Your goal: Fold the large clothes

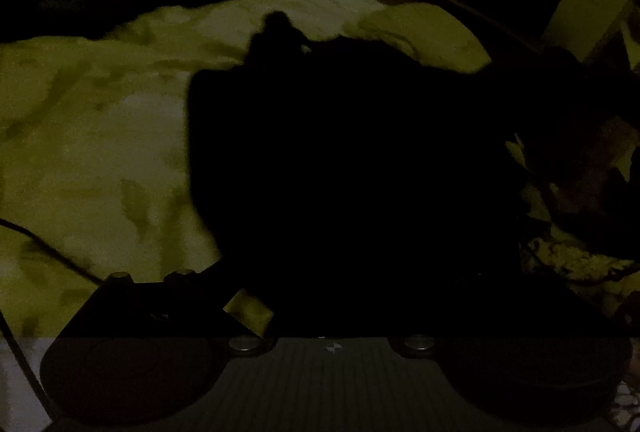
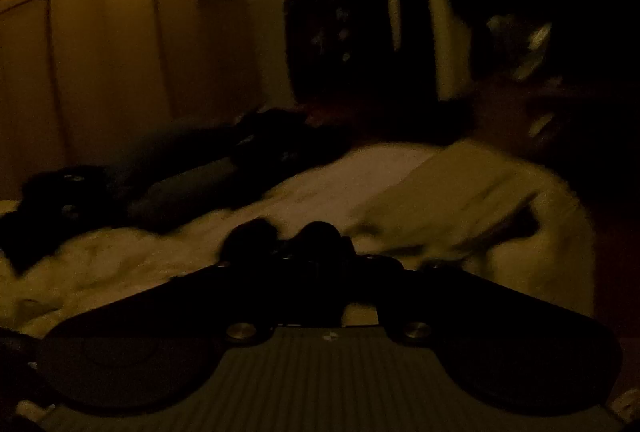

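A large black garment (image 1: 352,167) lies bunched on the pale bed sheet (image 1: 88,135) and fills the middle of the left wrist view. It swallows the tips of my left gripper; only the base of its left finger (image 1: 160,296) shows, so its state is hidden. In the right wrist view my right gripper (image 2: 288,236) hovers over the sheet (image 2: 360,175) with its two dark fingertips close together. It is too dark to tell whether cloth is pinched. Far left, the left gripper (image 2: 64,195) sits on a dark arm (image 2: 192,175) beside black cloth (image 2: 24,232).
A thin cable (image 1: 48,248) crosses the sheet at the lower left. Tall cupboard doors (image 2: 112,63) stand behind the bed. Dark shelving or furniture (image 2: 344,39) rises at the back right. The bed's corner (image 2: 560,216) drops off to the right.
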A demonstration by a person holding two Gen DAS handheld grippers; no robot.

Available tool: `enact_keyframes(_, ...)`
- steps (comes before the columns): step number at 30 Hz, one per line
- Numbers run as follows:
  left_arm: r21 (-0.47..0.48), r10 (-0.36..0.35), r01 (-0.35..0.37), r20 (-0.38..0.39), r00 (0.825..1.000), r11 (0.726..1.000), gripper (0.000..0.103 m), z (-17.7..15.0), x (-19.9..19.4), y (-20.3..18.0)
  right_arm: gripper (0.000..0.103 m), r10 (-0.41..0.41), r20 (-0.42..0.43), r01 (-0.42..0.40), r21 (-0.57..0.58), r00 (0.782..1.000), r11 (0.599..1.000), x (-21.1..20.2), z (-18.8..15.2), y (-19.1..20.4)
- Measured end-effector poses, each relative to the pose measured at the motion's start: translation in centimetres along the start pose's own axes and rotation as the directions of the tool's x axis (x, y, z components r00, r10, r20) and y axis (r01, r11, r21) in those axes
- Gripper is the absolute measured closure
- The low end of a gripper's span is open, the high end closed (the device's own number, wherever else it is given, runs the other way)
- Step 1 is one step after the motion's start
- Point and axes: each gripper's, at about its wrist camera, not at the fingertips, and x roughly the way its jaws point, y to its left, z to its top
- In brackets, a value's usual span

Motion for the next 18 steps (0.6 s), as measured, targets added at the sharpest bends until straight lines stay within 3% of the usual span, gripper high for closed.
enact_keyframes(3,0.044,-0.042,0.043,-0.031,0.999,0.998,0.0,-0.4,1.1,-1.6,0.092,-0.082,0.045,0.077,0.091,0.996,0.993,-0.8,0.2,-2.5)
enact_keyframes(6,0.062,-0.071,0.074,-0.055,0.996,0.995,0.0,-0.9,1.6,-2.6,0.092,-0.219,0.097,0.199,0.182,0.971,0.963,-2.0,0.6,-6.3)
enact_keyframes(9,0.085,-0.08,0.085,-0.059,0.995,0.993,0.0,-1.2,1.9,-3.3,0.092,-0.345,0.073,0.303,0.336,0.936,0.892,-2.9,0.1,-11.4)
enact_keyframes(12,0.129,-0.03,0.037,-0.056,0.998,0.991,0.0,-1.3,2.7,-4.0,0.092,-0.433,-0.008,0.388,0.458,0.901,0.8,-2.8,-1.9,-15.5)
enact_keyframes(15,0.113,0.016,-0.008,-0.071,0.997,0.994,0.019,-1.4,4.0,-3.6,0.092,-0.401,-0.098,0.387,0.544,0.911,0.745,-1.8,-4.3,-17.4)
enact_keyframes(16,0.075,0.01,-0.005,-0.067,0.998,0.997,0.028,-1.2,4.2,-2.9,0.092,-0.394,-0.112,0.388,0.548,0.912,0.741,-1.5,-4.8,-17.4)
enact_keyframes(18,0.004,-0.017,0.017,-0.037,0.999,1.0,0.036,-0.5,3.3,-1.5,0.092,-0.39,-0.115,0.391,0.517,0.913,0.762,-0.9,-5.0,-16.6)
